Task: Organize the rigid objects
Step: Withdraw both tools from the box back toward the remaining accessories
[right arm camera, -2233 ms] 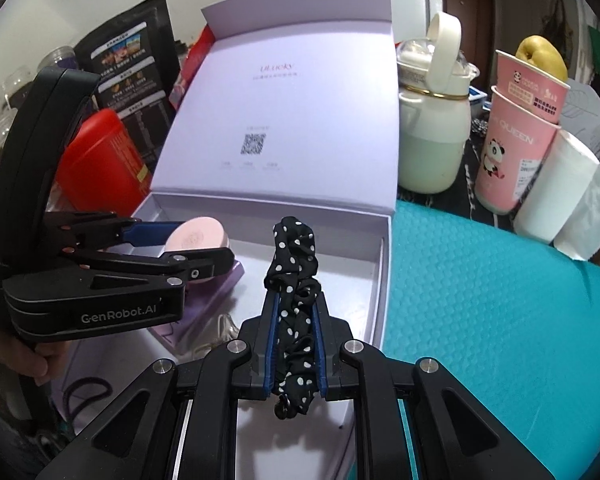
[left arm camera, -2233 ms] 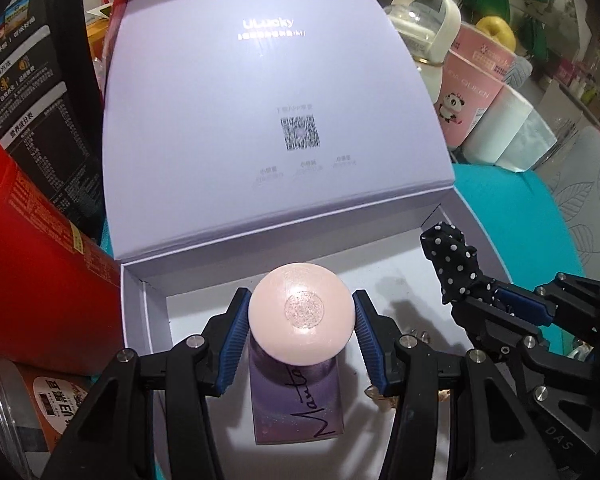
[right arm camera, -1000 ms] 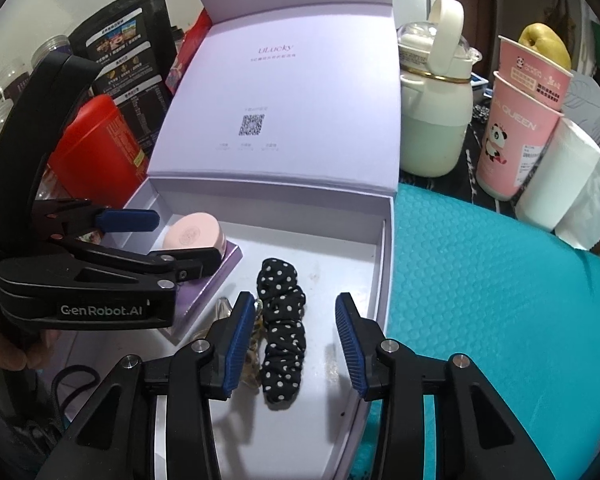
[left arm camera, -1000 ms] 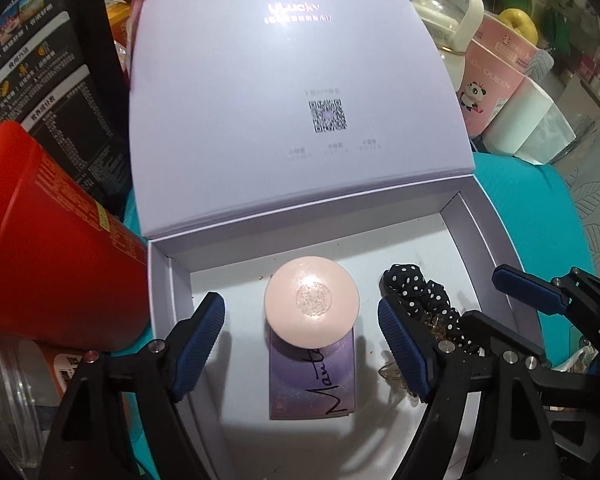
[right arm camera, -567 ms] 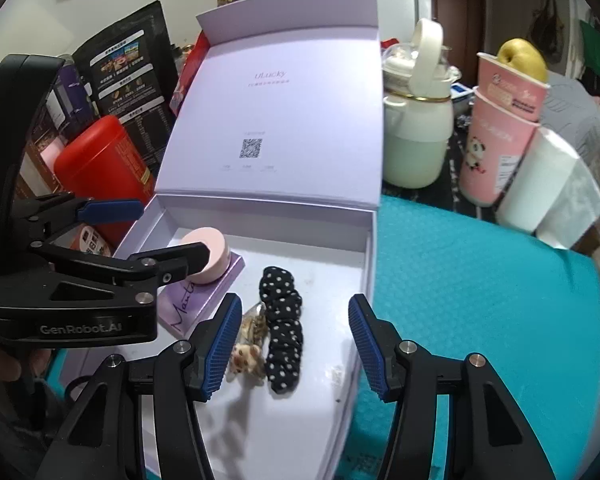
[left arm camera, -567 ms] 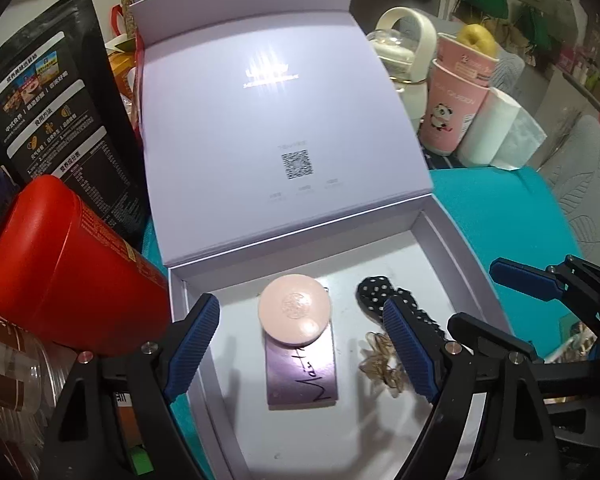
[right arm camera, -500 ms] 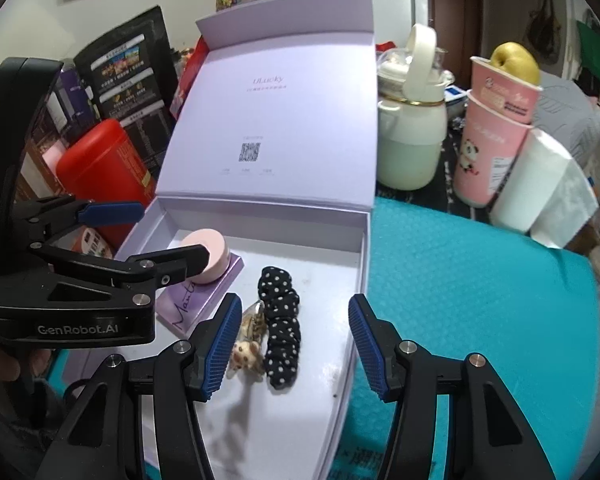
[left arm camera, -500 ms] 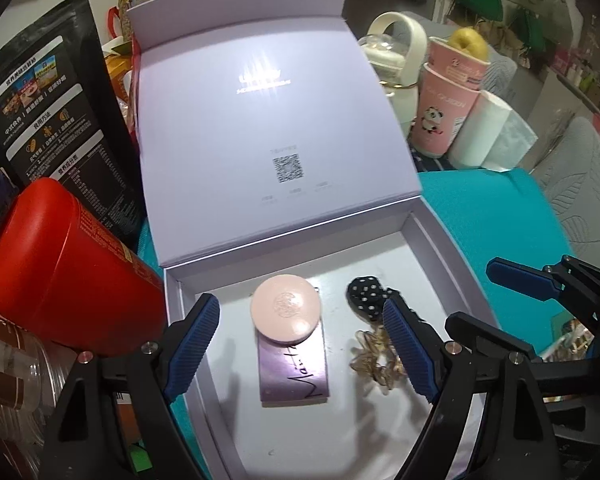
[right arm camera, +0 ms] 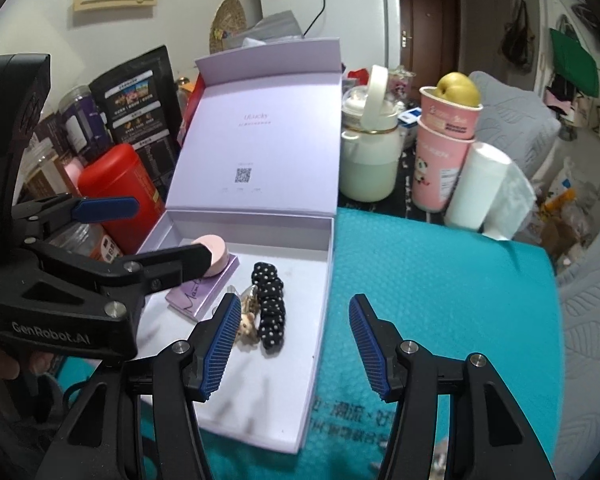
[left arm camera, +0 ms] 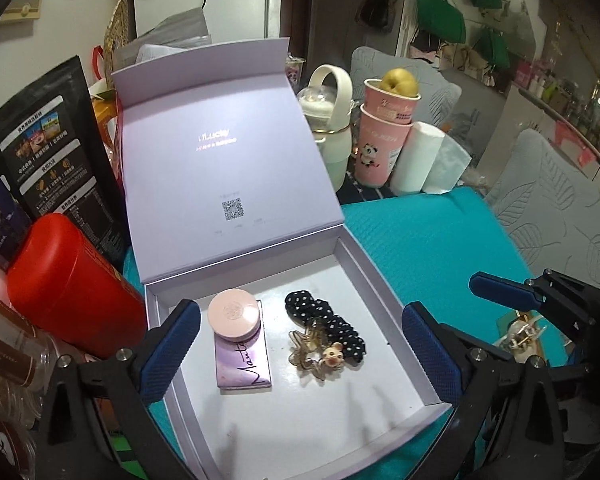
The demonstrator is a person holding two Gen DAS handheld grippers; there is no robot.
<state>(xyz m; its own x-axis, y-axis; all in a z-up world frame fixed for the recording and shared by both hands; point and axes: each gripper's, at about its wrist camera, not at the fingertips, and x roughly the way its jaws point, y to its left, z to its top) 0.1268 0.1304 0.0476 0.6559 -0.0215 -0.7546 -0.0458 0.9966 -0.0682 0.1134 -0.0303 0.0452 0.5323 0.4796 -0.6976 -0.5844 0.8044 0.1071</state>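
Note:
An open lilac box point(left arm camera: 384, 300) point(right arm camera: 320, 304) lies on the teal mat with its lid standing up behind. Inside it lie a round pink compact point(left arm camera: 233, 314) point(right arm camera: 216, 250) on a purple card point(left arm camera: 243, 364) point(right arm camera: 202, 286), a black polka-dot scrunchie point(left arm camera: 328, 326) point(right arm camera: 270, 308) and an amber hair claw with a small mouse figure point(left arm camera: 314, 354) point(right arm camera: 247, 322). My left gripper point(left arm camera: 300, 354) is open and empty above the box. My right gripper point(right arm camera: 294, 346) is open and empty over the box's right wall.
A red canister point(left arm camera: 66, 284) and black packets point(left arm camera: 56, 152) stand left of the box. A white kettle point(right arm camera: 370, 152), pink cups with a yellow fruit point(right arm camera: 446, 148) and a paper roll point(right arm camera: 474, 184) stand behind. A gold and white item point(left arm camera: 520, 334) lies on the teal mat point(right arm camera: 440, 280), right of the box.
Both grippers let go of their loads, the left the compact, the right the scrunchie. They then opened wide and drew back and up from the box.

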